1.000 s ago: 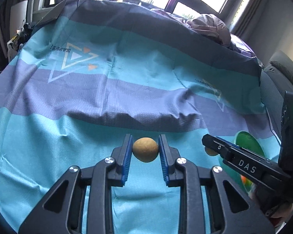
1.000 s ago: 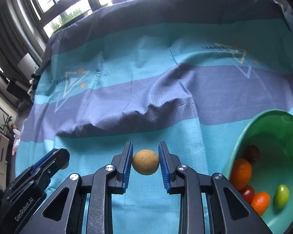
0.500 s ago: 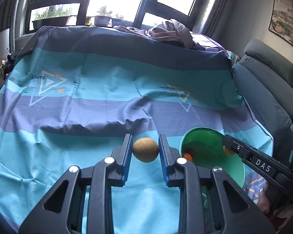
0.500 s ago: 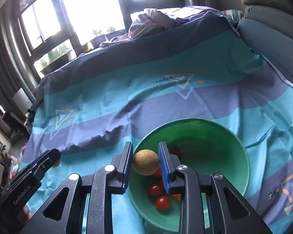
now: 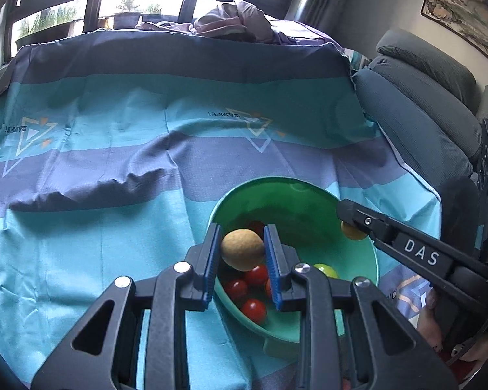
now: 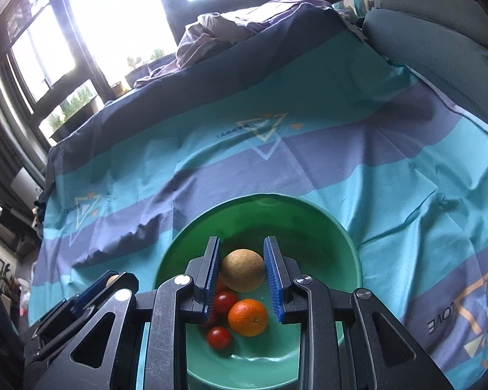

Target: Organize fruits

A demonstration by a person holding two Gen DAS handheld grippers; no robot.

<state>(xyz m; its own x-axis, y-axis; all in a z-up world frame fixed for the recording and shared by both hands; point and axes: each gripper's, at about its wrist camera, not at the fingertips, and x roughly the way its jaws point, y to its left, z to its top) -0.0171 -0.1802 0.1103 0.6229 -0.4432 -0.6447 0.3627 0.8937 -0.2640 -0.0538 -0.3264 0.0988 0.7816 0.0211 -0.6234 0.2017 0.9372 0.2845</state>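
Note:
My left gripper (image 5: 242,250) is shut on a round tan fruit (image 5: 242,249) and holds it over the near left rim of the green bowl (image 5: 296,191). My right gripper (image 6: 242,269) is shut on a second tan fruit (image 6: 242,269) above the bowl (image 6: 341,237). In the left wrist view the right gripper's finger (image 5: 390,237) reaches over the bowl from the right, its fruit (image 5: 351,232) partly hidden. The bowl holds red cherry tomatoes (image 5: 253,310), an orange (image 6: 248,317) and a green fruit (image 5: 327,269).
A striped teal and purple cloth (image 5: 114,162) covers the surface, with a raised fold (image 5: 91,191) left of the bowl. A grey sofa (image 5: 423,123) stands at the right. Crumpled clothes (image 5: 237,22) lie at the far edge under the windows.
Both grippers have moved right across the cloth, each still holding its tan fruit, and now hang over the green bowl. The bowl's fruits have come into view.

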